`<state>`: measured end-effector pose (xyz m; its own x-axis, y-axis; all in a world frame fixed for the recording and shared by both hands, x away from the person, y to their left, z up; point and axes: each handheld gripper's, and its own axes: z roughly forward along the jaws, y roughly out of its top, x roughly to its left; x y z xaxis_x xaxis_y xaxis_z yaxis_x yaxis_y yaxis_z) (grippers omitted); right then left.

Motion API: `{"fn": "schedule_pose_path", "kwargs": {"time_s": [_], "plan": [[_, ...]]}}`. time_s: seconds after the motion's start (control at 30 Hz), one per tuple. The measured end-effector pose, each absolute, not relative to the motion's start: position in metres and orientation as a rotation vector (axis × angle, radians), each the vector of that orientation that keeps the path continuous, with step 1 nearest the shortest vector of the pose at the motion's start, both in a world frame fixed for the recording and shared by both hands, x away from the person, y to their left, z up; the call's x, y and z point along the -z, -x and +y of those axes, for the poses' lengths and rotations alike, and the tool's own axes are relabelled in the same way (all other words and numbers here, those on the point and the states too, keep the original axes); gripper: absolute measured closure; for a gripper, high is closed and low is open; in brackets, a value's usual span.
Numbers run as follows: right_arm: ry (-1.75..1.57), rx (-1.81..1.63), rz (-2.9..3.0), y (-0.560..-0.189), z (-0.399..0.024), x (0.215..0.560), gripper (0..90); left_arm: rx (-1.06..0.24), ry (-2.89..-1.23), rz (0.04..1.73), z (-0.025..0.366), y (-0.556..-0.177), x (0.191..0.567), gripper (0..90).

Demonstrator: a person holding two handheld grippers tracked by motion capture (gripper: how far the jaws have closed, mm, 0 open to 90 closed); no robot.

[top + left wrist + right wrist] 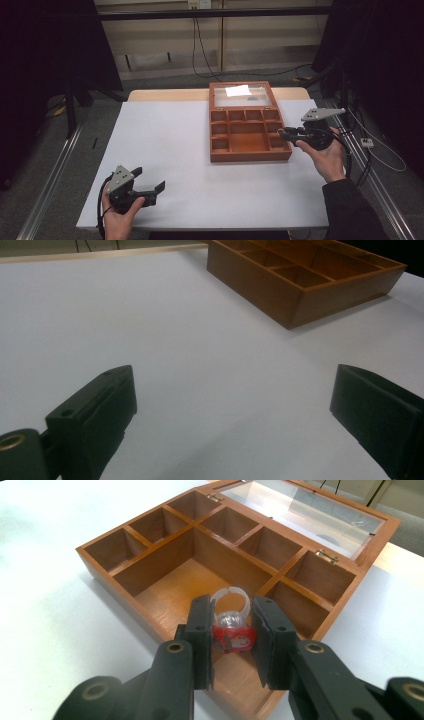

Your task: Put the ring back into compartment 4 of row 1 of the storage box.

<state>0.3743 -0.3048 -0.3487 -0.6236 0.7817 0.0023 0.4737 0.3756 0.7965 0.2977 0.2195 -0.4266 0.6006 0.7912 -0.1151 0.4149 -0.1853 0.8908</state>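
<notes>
You're holding a small toy ring (231, 625) in the right tongs (232, 639), jaws pinching it from both sides. It's got a clear plastic band, split at the top, w/ a clear dome over a red base that has a bit of white print on it. In the right gripper view it's hanging just above the near edge of the wooden box (120, 575), over the big middle compartment.

The box is reddish-brown wood, sitting on the white surface (165, 150) twd the far right, lid (243, 94) lying open & flat behind it w/ a glass pane. Inside: a row of small compartments along the back, more down both sides, one large one in the center. All compartments are looking bare.

Your left tongs (148, 184) are resting low at the near left corner of the surface, well apart from the box, jaws spread wide w/ nothing between them.
</notes>
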Motion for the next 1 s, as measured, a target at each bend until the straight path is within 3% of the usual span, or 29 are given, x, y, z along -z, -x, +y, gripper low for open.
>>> {"fn": "schedule_pose_path", "kwargs": {"time_s": [1.0], "plan": [[-1.123,-1.136,2.212,-0.416,-0.304,0.337,71.3,-0.453,-1.8,0.974,0.22,-0.298,0.427,4.6]]}}
